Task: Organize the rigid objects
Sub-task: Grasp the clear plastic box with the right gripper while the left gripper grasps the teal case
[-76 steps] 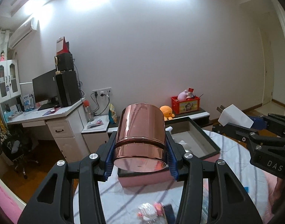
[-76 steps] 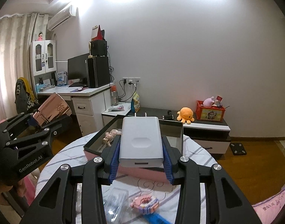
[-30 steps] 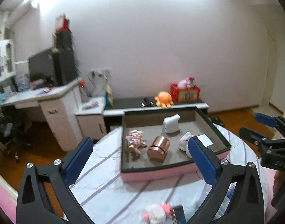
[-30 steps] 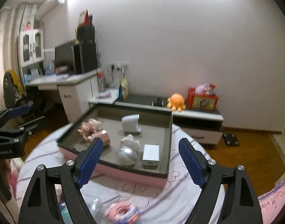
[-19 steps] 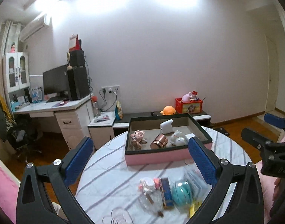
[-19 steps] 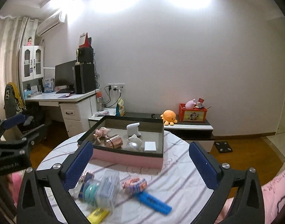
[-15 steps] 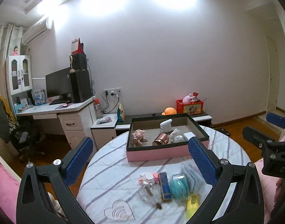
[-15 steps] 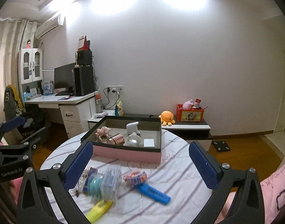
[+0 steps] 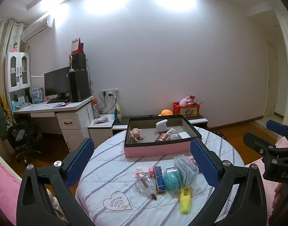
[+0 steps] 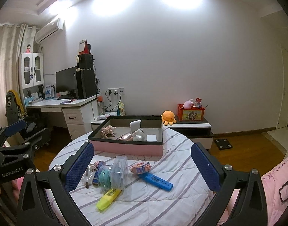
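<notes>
A pink box (image 9: pixel 157 149) with a dark rim stands at the far side of the round table. Inside it lie a copper cup (image 9: pixel 162 137), a white charger (image 9: pixel 184 135), a pig toy (image 9: pixel 135 133) and other small white items. In the right wrist view the box (image 10: pixel 128 148) shows the cup (image 10: pixel 125 136) and charger (image 10: pixel 151 137) too. My left gripper (image 9: pixel 141 142) is open and empty, well back from the box. My right gripper (image 10: pixel 142 145) is open wide, also empty. Between grippers and box lie a yellow highlighter (image 10: pixel 108 197), a blue stick (image 10: pixel 157 180), a clear case (image 10: pixel 117 171) and a brick toy (image 10: pixel 141 167).
The striped tablecloth (image 9: pixel 110 169) drops off at the round table's edge. A white desk (image 9: pixel 68 111) with a monitor stands at the left. A low cabinet (image 10: pixel 191 125) with an orange plush and a red crate sits behind the table. Pink bedding (image 10: pixel 275 179) lies at the right.
The left gripper let go of the copper cup and the right of the white charger; both now lie in the box. Both grippers opened and drew back, so the loose items came into view.
</notes>
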`<state>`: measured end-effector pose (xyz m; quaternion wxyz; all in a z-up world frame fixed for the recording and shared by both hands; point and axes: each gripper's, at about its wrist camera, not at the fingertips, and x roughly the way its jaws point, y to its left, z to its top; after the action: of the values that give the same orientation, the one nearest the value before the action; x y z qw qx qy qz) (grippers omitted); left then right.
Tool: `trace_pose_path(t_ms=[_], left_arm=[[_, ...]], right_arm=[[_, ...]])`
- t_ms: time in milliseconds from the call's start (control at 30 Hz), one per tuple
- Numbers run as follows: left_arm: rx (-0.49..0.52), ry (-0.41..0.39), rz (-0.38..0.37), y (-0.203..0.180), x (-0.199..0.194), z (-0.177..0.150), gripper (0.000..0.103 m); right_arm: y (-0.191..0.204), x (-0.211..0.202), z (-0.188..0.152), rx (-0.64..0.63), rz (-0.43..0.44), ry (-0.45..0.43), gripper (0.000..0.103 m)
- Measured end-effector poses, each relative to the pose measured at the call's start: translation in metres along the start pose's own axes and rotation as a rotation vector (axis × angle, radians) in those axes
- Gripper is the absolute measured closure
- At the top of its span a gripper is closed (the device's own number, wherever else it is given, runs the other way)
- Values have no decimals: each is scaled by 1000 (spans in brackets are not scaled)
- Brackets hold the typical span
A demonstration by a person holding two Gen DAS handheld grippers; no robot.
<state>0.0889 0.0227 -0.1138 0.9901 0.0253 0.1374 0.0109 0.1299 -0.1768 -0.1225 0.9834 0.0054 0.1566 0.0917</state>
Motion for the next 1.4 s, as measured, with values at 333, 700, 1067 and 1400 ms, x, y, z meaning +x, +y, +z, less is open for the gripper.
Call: trace_pose_path(t_ms=[333, 700, 1067, 1400], left_arm=[[0, 74, 20, 13, 18, -18, 0], [-39, 271, 38, 41, 66, -69, 0], [-25, 356, 29, 41, 95, -88, 0], [-18, 377, 1, 39, 108, -90, 0]], right_arm=[[-3, 8, -12, 5, -10, 43, 0], [-17, 57, -51, 28, -27, 216, 0], [6, 112, -73, 24, 64, 329, 0], [27, 161, -80, 12, 138, 431, 57]])
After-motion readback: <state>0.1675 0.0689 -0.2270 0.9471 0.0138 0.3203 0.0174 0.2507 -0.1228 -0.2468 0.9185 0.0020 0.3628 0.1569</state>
